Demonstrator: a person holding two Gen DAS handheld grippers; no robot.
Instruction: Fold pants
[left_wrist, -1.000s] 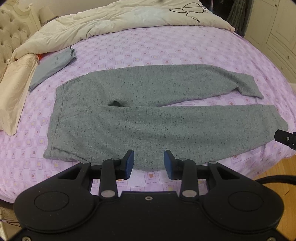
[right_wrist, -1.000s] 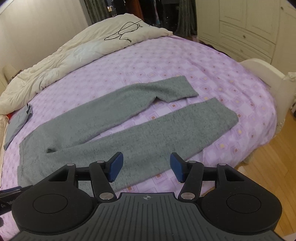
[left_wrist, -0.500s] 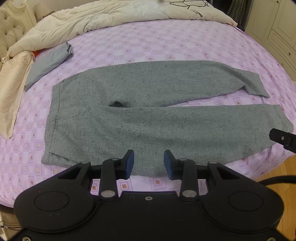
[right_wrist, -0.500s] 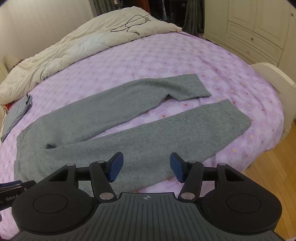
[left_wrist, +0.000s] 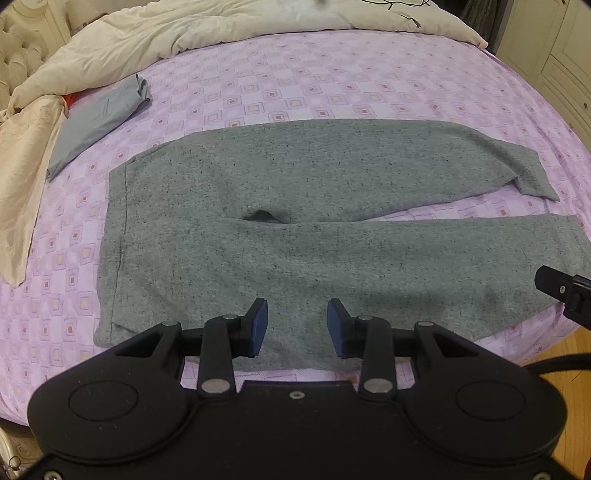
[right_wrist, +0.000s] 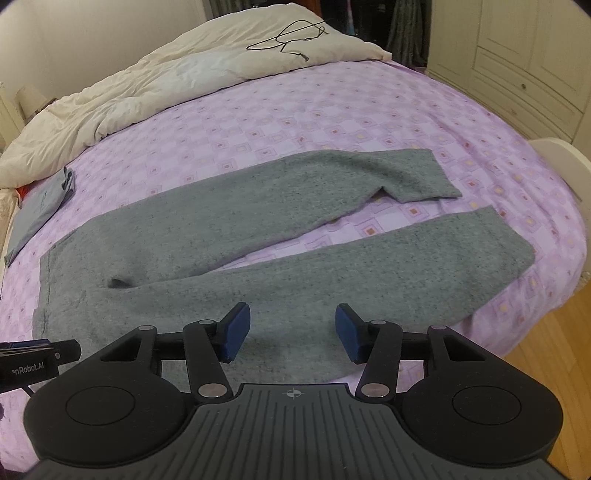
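Your grey speckled knit pants (left_wrist: 295, 221) lie flat and unfolded on the bed with the lilac square-patterned sheet (left_wrist: 295, 81), waistband to the left, the two legs running right toward the bed's edge and parting into a narrow V. Your left gripper (left_wrist: 296, 325) hovers over the near leg beside the waist with its blue-padded fingers (left_wrist: 258, 325) partly apart and empty. Your right gripper (right_wrist: 291, 332) hangs over the same leg further along, its fingers (right_wrist: 236, 332) closing with nothing between them.
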